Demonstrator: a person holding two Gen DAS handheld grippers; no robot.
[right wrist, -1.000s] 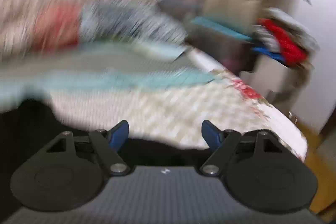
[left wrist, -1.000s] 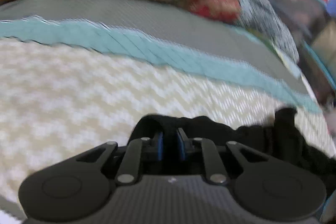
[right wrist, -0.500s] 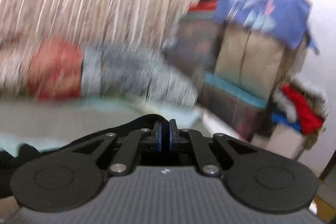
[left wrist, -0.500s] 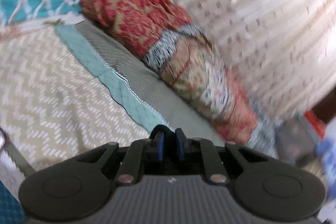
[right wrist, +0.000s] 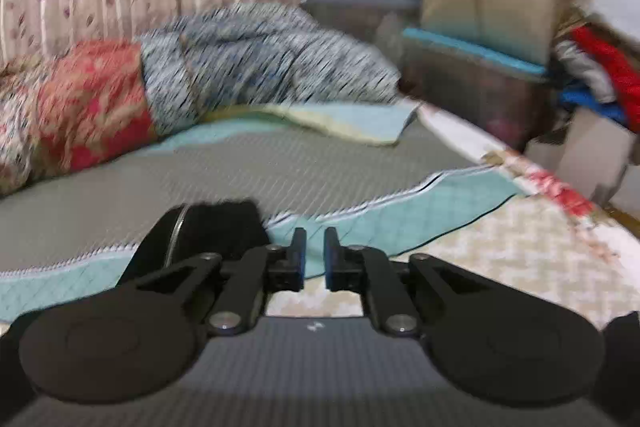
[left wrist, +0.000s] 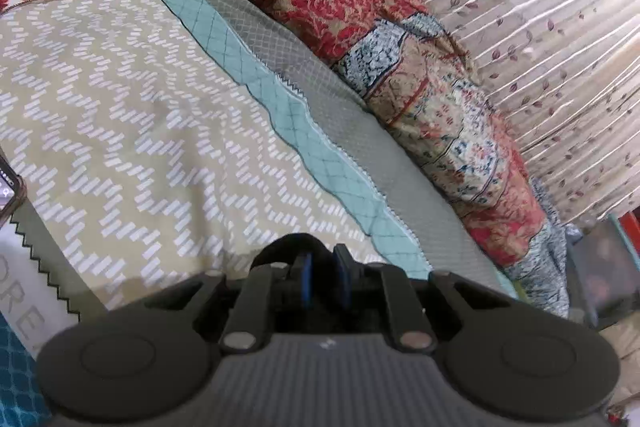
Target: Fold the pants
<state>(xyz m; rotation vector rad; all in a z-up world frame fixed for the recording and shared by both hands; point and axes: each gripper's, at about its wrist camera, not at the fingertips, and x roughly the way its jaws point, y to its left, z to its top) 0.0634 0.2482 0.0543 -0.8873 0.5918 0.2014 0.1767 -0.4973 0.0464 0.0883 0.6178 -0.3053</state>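
Observation:
The black pants show only in part. In the left wrist view a black fold of them (left wrist: pixel 286 247) bulges up between and just left of my left gripper (left wrist: pixel 323 267), whose jaws are shut on it, held above the bed. In the right wrist view my right gripper (right wrist: pixel 315 254) has its jaws slightly apart with bedspread showing through the gap and nothing between them. A black piece of the pants (right wrist: pixel 216 231) sticks up just left of it, and another black bit (right wrist: pixel 624 331) shows at the lower right edge.
The bed has a beige zigzag bedspread (left wrist: pixel 120 115) with a teal band (left wrist: pixel 304 143) and a grey strip (right wrist: pixel 240 167). A red floral quilt roll (left wrist: pixel 400 39) lies along the curtain (left wrist: pixel 552 27). A phone (left wrist: pixel 8 195) lies at the left edge. Storage boxes (right wrist: pixel 472 27) stand beyond the bed.
The right gripper shut on the pants half a second ago and now stands slightly open with nothing in it. The left gripper swung left and up, still shut on black cloth.

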